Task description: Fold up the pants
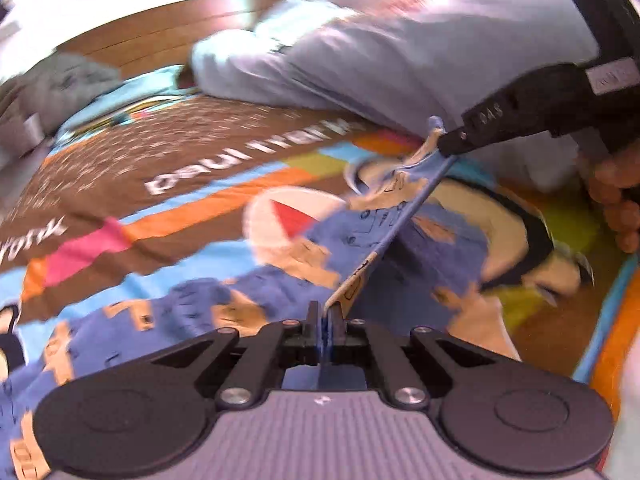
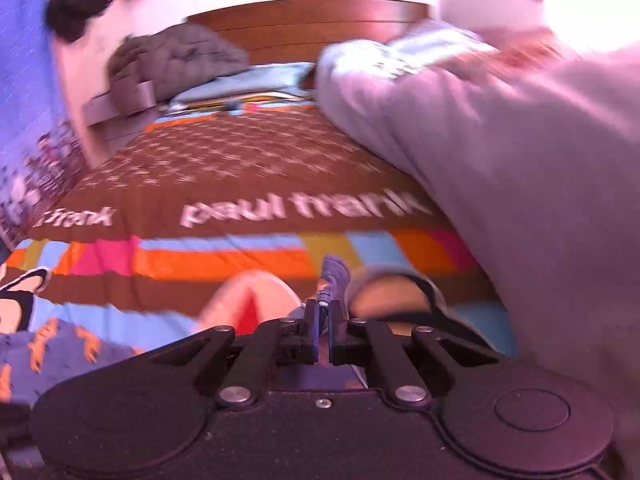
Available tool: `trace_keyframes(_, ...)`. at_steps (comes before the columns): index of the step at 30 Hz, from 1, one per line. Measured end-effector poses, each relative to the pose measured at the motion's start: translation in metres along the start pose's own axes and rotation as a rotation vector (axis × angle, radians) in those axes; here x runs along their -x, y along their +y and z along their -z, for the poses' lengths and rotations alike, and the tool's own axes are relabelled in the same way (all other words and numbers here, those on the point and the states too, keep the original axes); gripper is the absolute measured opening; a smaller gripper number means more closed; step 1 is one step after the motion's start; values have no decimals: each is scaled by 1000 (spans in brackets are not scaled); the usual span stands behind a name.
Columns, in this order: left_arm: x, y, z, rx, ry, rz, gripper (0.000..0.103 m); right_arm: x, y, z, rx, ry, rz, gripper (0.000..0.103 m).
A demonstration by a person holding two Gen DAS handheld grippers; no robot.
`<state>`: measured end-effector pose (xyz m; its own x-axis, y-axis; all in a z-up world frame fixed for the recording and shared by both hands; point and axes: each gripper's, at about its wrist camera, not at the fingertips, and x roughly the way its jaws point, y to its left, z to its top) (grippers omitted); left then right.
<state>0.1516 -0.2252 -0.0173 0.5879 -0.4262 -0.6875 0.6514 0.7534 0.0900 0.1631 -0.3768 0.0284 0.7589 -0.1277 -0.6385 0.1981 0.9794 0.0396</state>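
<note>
The pants (image 1: 280, 280) are blue with tan printed figures and lie spread over the colourful bedspread (image 1: 192, 208). My left gripper (image 1: 325, 312) is shut on one edge of them, and that edge runs taut up to the right gripper (image 1: 442, 144), which pinches the other end. In the right wrist view my right gripper (image 2: 323, 308) is shut on a bunched blue corner of the pants (image 2: 334, 274), lifted above the bed. More of the pants (image 2: 60, 352) lies flat at lower left. Both views are blurred by motion.
A pale grey duvet (image 1: 400, 60) is heaped along the right of the bed (image 2: 256, 168). Grey clothing (image 2: 180, 56) and a wooden headboard (image 2: 312, 20) lie at the far end. A hand (image 1: 616, 200) grips the right tool. A wall (image 2: 28, 80) borders the left.
</note>
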Motion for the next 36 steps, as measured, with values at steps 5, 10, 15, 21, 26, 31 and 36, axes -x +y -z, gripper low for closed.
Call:
trace_keyframes(5, -20, 1, 4, 96, 87, 204, 14, -5, -48, 67, -150, 73, 27, 3)
trace_keyframes(10, -36, 40, -18, 253, 115, 229, 21, -15, -76, 104, -367, 117, -35, 12)
trace_keyframes(15, -54, 46, -68, 314, 57, 241, 65, -11, -104, 113, -512, 90, -90, 29)
trace_keyframes(21, -90, 13, -120, 119, 44, 266, 78, -19, -117, 113, -553, 109, -153, 29)
trace_keyframes(26, -136, -21, -139, -37, 124, 215, 78, -25, -122, 110, -566, 103, -179, 29)
trace_keyframes(31, -172, -33, -144, -94, 240, 180, 46, -29, -117, 110, -534, 110, -177, 15)
trace_keyframes(36, -168, -47, -144, -140, 201, 177, 14, -26, -118, 110, -539, 90, -208, 5)
